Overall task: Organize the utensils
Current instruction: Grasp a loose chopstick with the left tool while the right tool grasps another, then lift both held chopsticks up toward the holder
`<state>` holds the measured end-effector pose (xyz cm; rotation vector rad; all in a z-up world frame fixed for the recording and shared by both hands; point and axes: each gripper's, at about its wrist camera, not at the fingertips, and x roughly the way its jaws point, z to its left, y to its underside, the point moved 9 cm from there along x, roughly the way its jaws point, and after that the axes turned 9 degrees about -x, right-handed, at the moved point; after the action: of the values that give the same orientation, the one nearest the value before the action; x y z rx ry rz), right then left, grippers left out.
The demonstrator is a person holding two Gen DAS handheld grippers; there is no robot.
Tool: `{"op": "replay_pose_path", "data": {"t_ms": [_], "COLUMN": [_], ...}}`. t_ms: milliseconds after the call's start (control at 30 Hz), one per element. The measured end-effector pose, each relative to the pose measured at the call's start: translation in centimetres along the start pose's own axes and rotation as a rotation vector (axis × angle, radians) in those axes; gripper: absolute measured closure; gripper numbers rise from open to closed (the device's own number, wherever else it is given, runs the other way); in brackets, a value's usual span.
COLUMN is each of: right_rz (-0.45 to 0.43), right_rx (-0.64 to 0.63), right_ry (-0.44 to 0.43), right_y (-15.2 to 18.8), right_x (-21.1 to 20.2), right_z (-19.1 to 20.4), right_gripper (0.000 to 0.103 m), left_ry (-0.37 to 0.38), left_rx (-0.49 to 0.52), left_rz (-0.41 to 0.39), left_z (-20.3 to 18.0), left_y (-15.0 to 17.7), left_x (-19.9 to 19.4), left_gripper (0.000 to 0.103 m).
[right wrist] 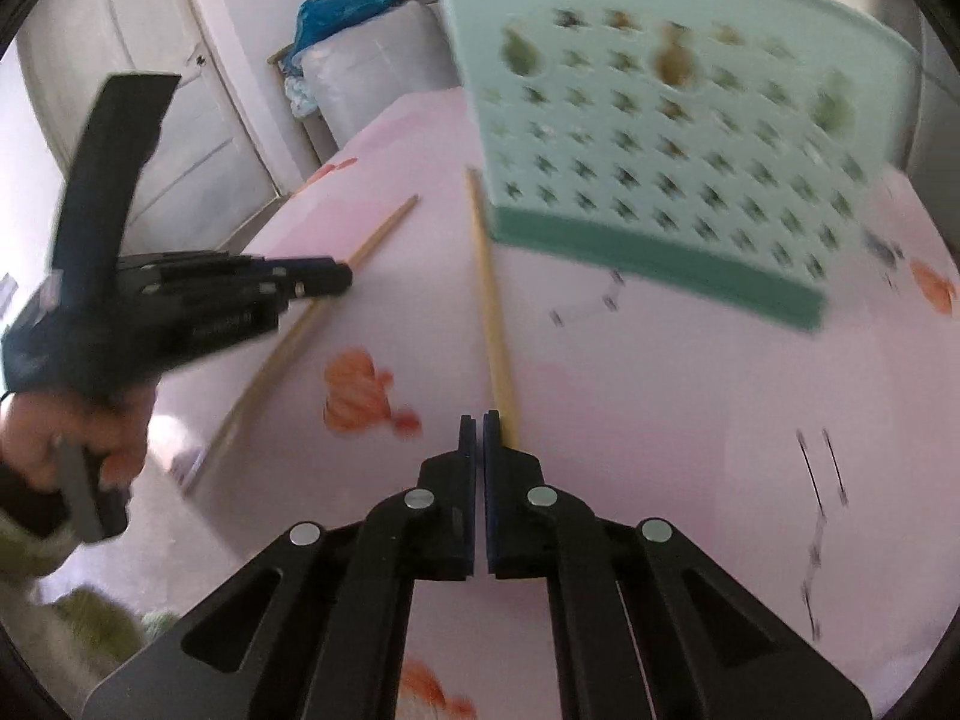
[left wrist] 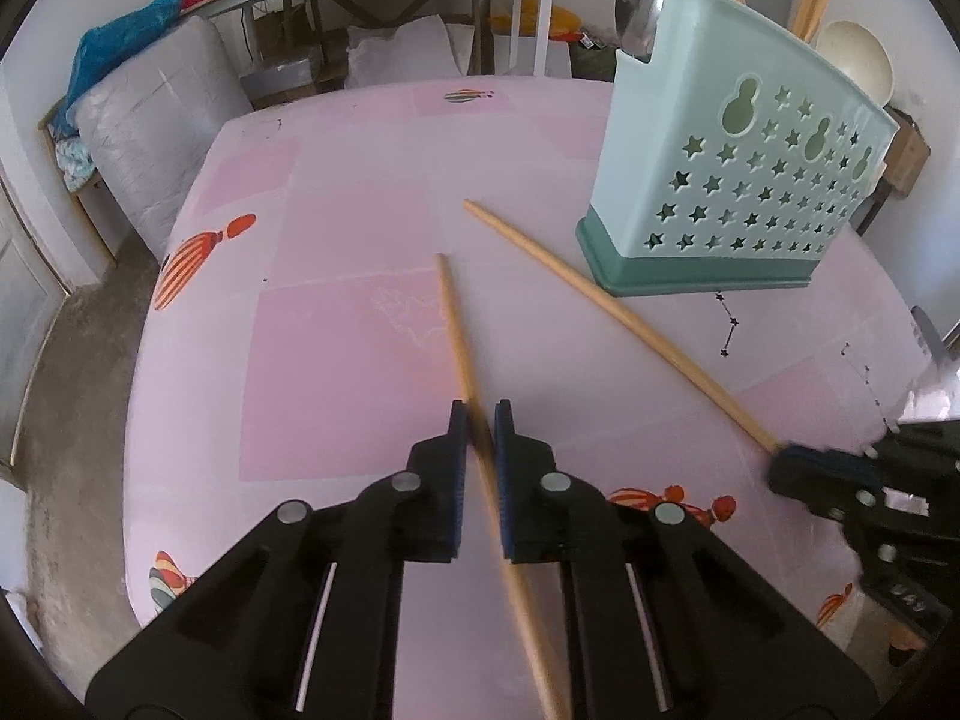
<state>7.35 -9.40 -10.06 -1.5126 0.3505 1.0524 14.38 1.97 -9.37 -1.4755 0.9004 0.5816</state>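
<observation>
Black jaws of the left gripper (left wrist: 478, 420) pinch 1 wooden chopstick (left wrist: 454, 324) partway along its length, tilted down toward the pink tablecloth (left wrist: 336, 360). Its tip points away across the table. To the right, the right gripper (right wrist: 479, 429) also angles downward, jaws pressed together at the near end of a second chopstick (right wrist: 487, 288), which lies on the cloth and reaches to the base of the mint-green utensil holder (left wrist: 738, 180). A hand (right wrist: 66, 438) grasps the left gripper's handle.
</observation>
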Motion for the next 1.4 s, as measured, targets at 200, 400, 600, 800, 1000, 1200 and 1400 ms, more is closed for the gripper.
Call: {"op": "replay_pose_path", "data": {"t_ms": [200,400,600,800,1000,1200,1400], "right_rz": [-0.013,-0.099,-0.064,-0.033,-0.009,0.036,0.014], "right_rx": [0.075,0.050,0.016,-0.015,0.036,0.094,0.092], "right_ry": [-0.032,-0.047,-0.018,0.008,-0.036,-0.078,-0.050], "right_y": [2.1,-1.3,-3.1,-2.5,1.5,4.5,3.2], "right_x": [-2.7,-2.3,1.1,2.1,-0.9,-3.3,-3.7], "right_z": [-1.2,-0.2,0.0,0.4,0.0,-0.9,-1.4], "right_gripper": [0.100,0.067,0.070,0.096,0.096,0.094,0.073], "left_ry": [-0.001,0.006,0.002,0.001,0.008,0.018,0.020], "left_rx": [0.002,-0.010,-0.013,-0.014,-0.020,-0.026,-0.027], "left_rz": [-0.007,-0.002,-0.004,-0.005,-0.002,0.003,0.003], "left_z": [-0.3,-0.2,-0.2,-0.3,-0.3,-0.1,-0.1], "left_y": [0.1,0.1,0.1,0.1,0.0,-0.1,-0.3], "left_x": [-0.1,-0.1,-0.2,-0.2,-0.2,-0.2,-0.1], "left_gripper": [0.096,0.096,0.096,0.096,0.096,0.096,0.096]}}
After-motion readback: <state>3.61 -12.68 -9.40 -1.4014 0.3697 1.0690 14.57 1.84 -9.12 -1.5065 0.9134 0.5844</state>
